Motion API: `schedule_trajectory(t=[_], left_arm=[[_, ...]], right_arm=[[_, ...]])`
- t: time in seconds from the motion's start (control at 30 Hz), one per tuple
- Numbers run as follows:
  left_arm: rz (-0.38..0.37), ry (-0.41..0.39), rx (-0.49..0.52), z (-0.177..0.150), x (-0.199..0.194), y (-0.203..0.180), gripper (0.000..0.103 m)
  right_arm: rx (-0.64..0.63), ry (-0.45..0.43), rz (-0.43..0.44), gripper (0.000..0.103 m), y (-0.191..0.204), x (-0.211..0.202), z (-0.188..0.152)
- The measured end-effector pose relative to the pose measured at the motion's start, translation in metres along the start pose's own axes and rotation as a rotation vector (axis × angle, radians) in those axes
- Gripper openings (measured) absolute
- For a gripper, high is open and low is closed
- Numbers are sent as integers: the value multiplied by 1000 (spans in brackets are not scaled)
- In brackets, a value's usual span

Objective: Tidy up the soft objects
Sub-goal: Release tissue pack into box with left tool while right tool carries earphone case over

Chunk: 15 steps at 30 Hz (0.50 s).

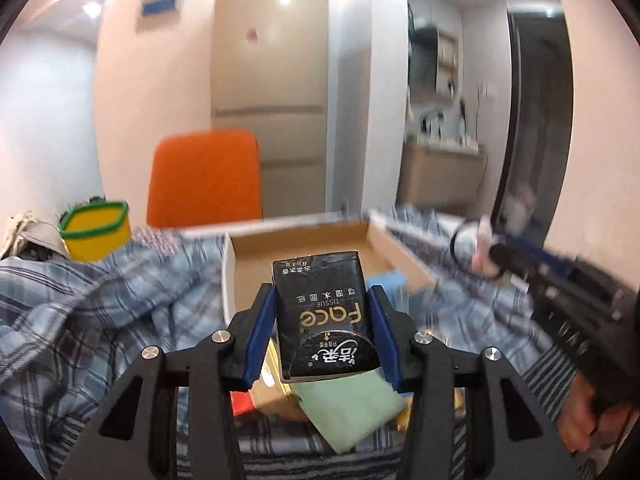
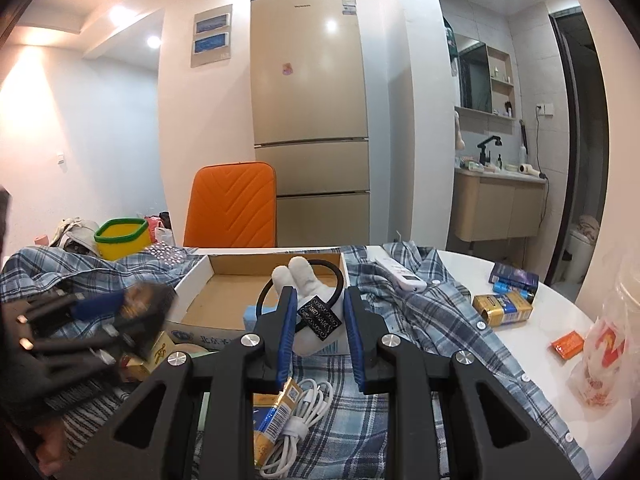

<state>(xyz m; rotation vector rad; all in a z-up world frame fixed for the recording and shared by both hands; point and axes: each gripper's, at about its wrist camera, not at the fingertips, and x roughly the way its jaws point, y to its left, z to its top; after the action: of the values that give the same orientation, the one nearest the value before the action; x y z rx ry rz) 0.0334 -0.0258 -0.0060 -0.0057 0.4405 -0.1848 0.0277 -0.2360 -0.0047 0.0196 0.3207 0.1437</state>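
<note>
My left gripper is shut on a black tissue pack and holds it above the near edge of an open cardboard box. My right gripper is shut on a white plush hair tie with a black band, held in front of the same box. A blue plaid shirt covers the table. The left gripper appears blurred at the left of the right wrist view; the right gripper appears at the right of the left wrist view.
A yellow tub with a green rim stands at back left, an orange chair behind the table. A white cable, a tube, a gold pack, an orange packet and a plastic bag lie around. A green cloth lies below the tissue pack.
</note>
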Motion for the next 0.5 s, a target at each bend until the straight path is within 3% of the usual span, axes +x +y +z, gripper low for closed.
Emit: schedule_trajectory(t=[0.37, 0.5], left_arm=[[46, -229, 65, 39, -37, -4, 45], [2, -289, 28, 66, -39, 4, 45]], right_arm=[[-29, -81, 26, 26, 12, -17, 39], [-19, -123, 34, 26, 17, -15, 70]])
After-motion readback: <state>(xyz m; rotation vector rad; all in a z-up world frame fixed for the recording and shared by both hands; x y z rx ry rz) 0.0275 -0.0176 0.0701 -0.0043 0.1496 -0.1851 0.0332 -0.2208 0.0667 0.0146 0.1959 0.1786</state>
